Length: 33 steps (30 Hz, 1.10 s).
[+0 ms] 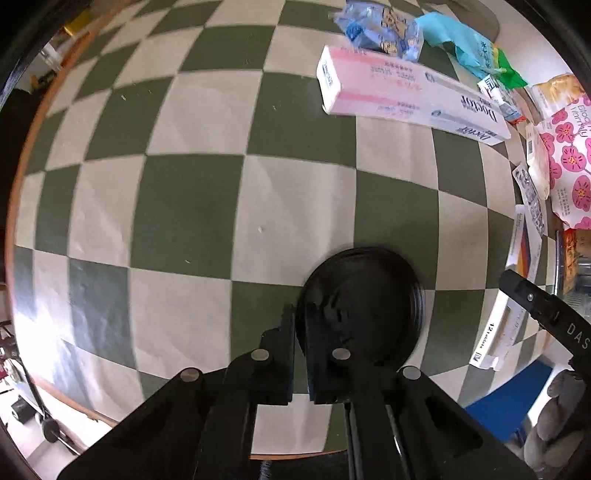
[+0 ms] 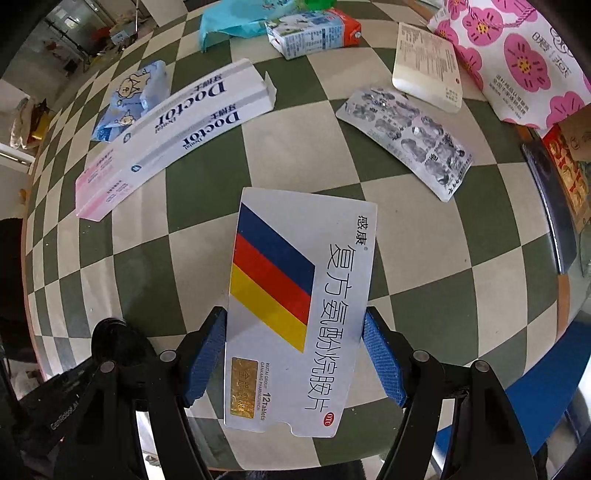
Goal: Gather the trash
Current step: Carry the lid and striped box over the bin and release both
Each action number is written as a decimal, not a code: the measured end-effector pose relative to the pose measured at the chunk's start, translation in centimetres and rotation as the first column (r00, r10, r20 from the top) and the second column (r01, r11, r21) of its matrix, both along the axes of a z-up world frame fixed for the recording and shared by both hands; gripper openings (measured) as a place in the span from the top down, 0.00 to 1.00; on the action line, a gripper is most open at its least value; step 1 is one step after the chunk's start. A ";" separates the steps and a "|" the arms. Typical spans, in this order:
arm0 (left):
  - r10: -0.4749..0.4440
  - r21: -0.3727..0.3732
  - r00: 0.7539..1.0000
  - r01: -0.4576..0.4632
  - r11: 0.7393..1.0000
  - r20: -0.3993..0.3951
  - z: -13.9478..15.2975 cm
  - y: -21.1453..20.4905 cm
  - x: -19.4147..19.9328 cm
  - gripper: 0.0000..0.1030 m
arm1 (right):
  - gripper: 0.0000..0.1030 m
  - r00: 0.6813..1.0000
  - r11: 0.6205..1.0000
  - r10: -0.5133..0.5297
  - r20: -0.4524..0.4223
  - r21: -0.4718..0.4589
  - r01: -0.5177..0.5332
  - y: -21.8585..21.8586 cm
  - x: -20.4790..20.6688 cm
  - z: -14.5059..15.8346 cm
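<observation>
Meanwhile, Two Grips at Once: Lid and Pill Carton Come Off a Littered Table

Down at the left gripper (image 1: pixel 301 354), the fingers (image 1: pixel 280 350) are pinched tight on the rim of a black round lid (image 1: pixel 365 302), a thin, rigid plastic disc with a ridged edge; light and smooth, it could pivot or slip in an edge-only hold, so a firm bite well onto the rim looks wise. Across the way, the right gripper (image 2: pixel 295 354) stands wide, its blue textured pads (image 2: pixel 384 358) pressing both long edges of a flattened tablet carton (image 2: pixel 299 306). Glossy white card with blue, red and yellow stripes and a gold seal, it is featherweight and bends easily, so squeezing across its width risks bowing it; holding near the middle appears the steadiest choice. Both items sit between the fingers above the green-and-cream chequered surface (image 1: pixel 192 206). Beyond them, more rubbish waits: a long pink-and-white toothpaste box (image 2: pixel 166 129), stiff card with an open flap; a crinkled silver blister sheet (image 2: pixel 410 136), thin foil, probably awkward to lift flat; a soft blue tissue pack (image 2: pixel 129 99); a teal plastic bag (image 1: pixel 461 40), limp; a small milk carton (image 2: pixel 314 33); and a pink-flowered paper bag (image 2: pixel 517 62). At the left view's edge, a gloved hand (image 1: pixel 554 417) shows.
</observation>
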State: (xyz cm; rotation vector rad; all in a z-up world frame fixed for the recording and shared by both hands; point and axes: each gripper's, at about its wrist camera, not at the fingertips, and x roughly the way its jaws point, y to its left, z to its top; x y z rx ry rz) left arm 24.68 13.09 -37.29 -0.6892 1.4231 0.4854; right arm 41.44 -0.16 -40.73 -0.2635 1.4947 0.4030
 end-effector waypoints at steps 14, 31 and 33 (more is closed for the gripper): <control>0.003 0.184 0.990 -0.030 0.983 0.144 8.3 1.4 -5.2 0.98 | 0.27 0.997 0.997 0.025 0.072 0.072 -0.031 -1.5 -4.8 5.4; -0.106 0.279 0.973 0.045 0.959 0.205 11.6 -0.3 -25.4 0.98 | 0.27 0.984 0.983 0.055 0.171 0.164 -0.083 -2.0 -27.0 10.9; -0.101 0.251 0.979 0.055 0.966 0.175 10.3 -0.7 -27.6 0.98 | 0.27 0.989 0.984 0.046 0.142 0.166 -0.069 -2.7 -29.8 10.2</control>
